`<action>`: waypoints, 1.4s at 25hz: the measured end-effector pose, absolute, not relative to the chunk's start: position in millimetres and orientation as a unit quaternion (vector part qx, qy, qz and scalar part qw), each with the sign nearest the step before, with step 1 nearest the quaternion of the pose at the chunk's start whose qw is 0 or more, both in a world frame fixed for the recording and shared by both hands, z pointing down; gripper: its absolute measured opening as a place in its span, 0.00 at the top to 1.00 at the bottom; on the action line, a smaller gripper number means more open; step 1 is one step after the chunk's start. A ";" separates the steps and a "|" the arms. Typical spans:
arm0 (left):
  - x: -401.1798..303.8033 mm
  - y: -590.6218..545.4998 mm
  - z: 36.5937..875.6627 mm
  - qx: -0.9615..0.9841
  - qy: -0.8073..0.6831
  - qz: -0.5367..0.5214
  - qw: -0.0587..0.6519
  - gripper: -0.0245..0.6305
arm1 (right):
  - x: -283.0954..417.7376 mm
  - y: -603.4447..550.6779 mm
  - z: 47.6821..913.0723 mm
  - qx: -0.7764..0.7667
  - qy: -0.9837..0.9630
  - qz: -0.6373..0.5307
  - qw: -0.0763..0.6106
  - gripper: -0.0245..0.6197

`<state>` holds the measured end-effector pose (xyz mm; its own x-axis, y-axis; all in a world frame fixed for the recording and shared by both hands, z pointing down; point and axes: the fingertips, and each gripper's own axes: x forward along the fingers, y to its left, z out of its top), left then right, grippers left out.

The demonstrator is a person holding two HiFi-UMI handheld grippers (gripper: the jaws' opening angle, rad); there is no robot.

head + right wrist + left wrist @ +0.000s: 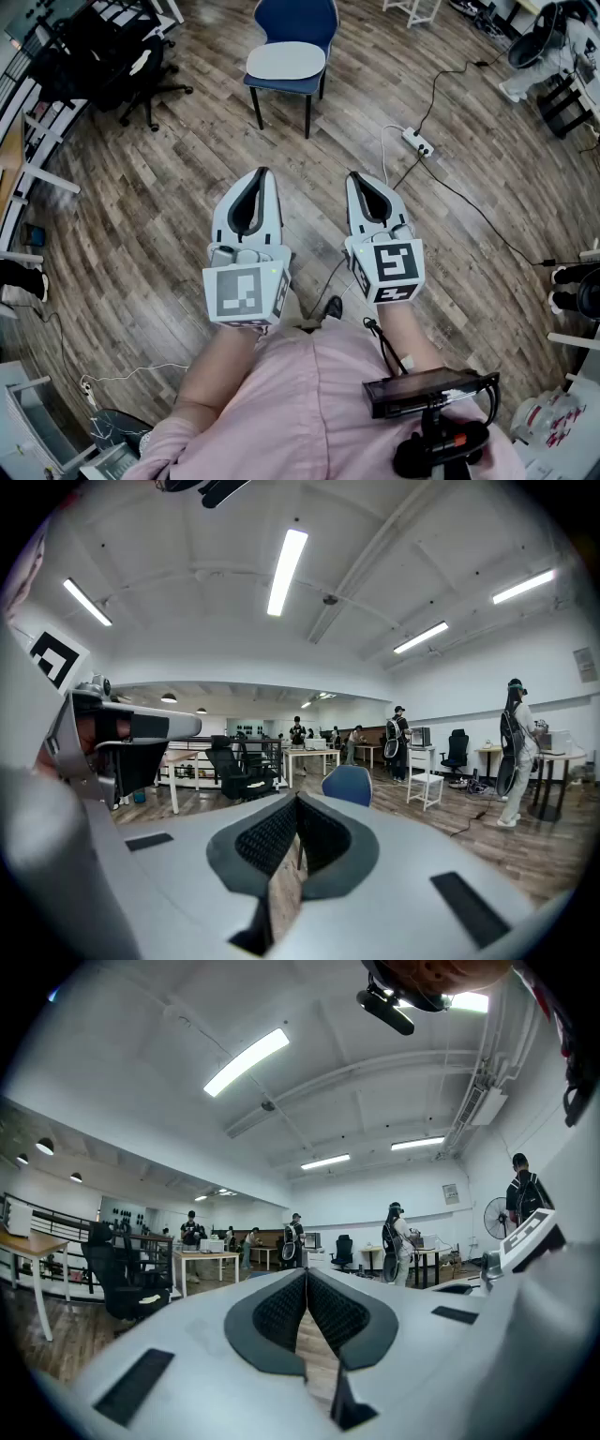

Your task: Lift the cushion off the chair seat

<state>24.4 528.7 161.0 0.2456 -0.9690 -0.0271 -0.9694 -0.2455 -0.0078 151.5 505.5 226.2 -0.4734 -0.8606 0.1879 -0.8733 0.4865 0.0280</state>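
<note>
White cushion (285,60) on chair (296,19), beyond left hand-held gripper (262,172), right hand-held gripper (353,176).

Long ceiling lights (246,1060) give bright, even, white light across the room. One lamp (466,1001) at the top of the left gripper view burns out to glare. The wood floor (169,244) shows a mild sheen, and the chair (286,58) throws only a faint, soft shadow. Both gripper views bend strongly at the edges and have black corners. The near shells of the left gripper (306,1274) and right gripper (296,799) look soft, while the far room is fairly sharp.
</note>
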 end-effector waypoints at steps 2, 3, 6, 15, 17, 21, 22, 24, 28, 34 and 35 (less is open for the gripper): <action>21.5 521.0 160.1 -0.789 0.614 0.010 0.011 0.94 | 148.0 497.7 226.2 0.505 -0.858 0.035 0.089 0.96; 20.3 517.6 160.0 -0.789 0.614 0.010 0.011 0.94 | 146.6 494.2 226.6 0.505 -0.858 0.035 0.090 0.96; 16.2 507.9 162.3 -0.790 0.613 0.011 0.010 0.94 | 141.4 484.9 230.5 0.504 -0.858 0.037 0.092 0.96; -26.1 472.8 162.5 -0.797 0.603 0.008 0.013 0.94 | 100.0 450.2 230.7 0.513 -0.854 0.039 0.075 0.90; -41.0 463.4 158.6 -0.801 0.599 0.013 0.017 0.94 | 84.9 441.1 225.1 0.518 -0.852 0.033 0.071 0.87; -70.4 443.8 154.2 -0.809 0.587 0.022 0.020 0.94 | 55.8 424.2 212.1 0.531 -0.844 0.016 0.070 0.86; -76.1 439.2 154.1 -0.811 0.584 0.023 0.019 0.94 | 50.6 420.6 209.2 0.535 -0.842 0.013 0.070 0.86; -85.8 430.0 154.6 -0.815 0.579 0.025 0.014 0.94 | 42.6 413.7 205.2 0.541 -0.838 0.007 0.075 0.86; -94.8 416.9 156.2 -0.820 0.571 0.025 0.006 0.94 | 36.3 400.8 199.7 0.549 -0.832 0.005 0.083 0.86; -104.5 399.5 168.0 -0.828 0.561 0.017 0.000 0.94 | 31.3 379.4 201.3 0.562 -0.823 0.007 0.079 0.87; -105.1 395.6 169.6 -0.828 0.560 0.015 -0.001 0.94 | 30.7 376.2 203.9 0.563 -0.823 0.009 0.081 0.87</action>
<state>-105.1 395.6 169.6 0.3718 -0.9280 -0.0241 -0.9279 -0.3723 0.0191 30.7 376.2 203.9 -0.3540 -0.9243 0.1428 -0.9272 0.3668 0.0756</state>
